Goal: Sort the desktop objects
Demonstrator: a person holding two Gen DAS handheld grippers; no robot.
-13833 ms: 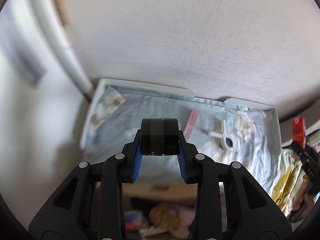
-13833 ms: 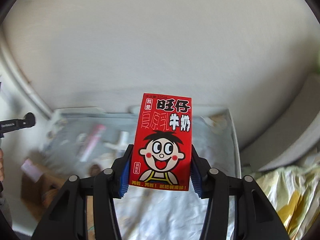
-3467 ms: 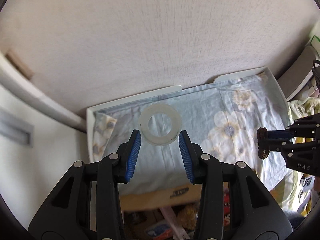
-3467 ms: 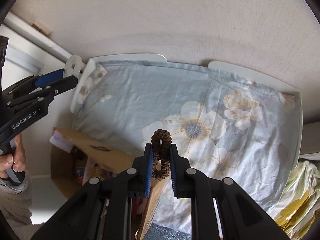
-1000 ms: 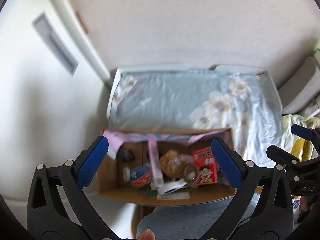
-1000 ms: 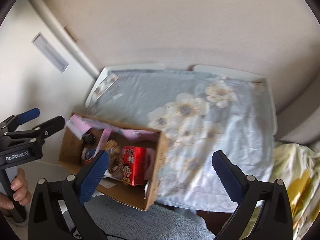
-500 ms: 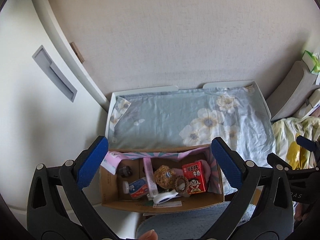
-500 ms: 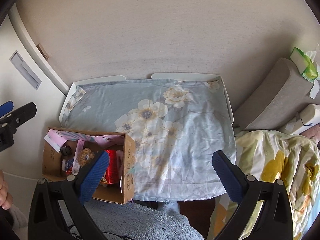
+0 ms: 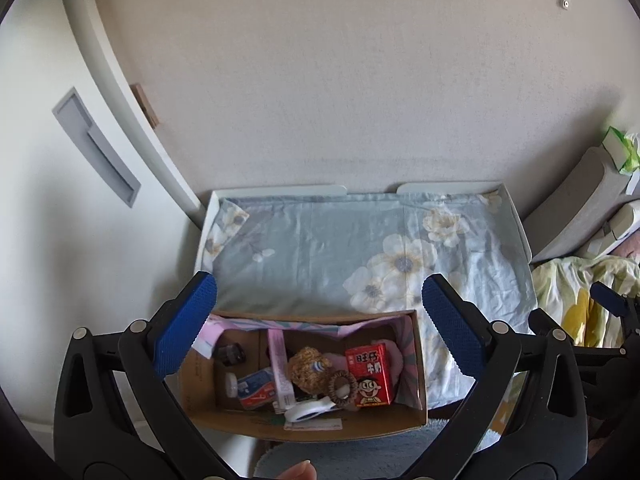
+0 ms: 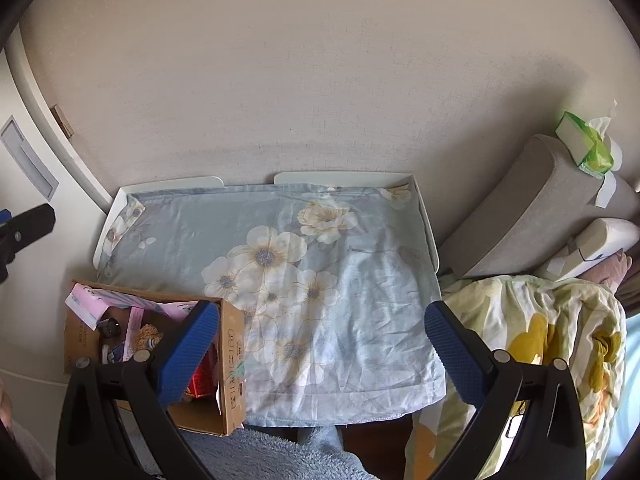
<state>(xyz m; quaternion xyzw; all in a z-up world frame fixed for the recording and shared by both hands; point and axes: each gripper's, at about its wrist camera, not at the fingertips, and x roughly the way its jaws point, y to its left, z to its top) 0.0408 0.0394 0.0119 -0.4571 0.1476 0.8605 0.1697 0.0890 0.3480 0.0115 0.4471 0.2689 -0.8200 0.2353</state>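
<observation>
Left wrist: claw [image 9: 320, 320] spread wide — box [image 9: 418, 364] beneath.

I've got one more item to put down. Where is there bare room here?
The whole floral cloth on the white tray is bare, from the wall to its near edge. The cardboard box is crowded: milk carton, hair tie, tubes.

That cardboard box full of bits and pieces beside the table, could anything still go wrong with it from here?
Possibly. The cardboard box sits below the table's front edge, crammed with the red milk carton, brown hair tie and other small things piled loosely, so a knock could spill them. The flowered cloth hangs over the table edge next to the box and might snag. Both tongs, left and right, are open and empty.
</observation>
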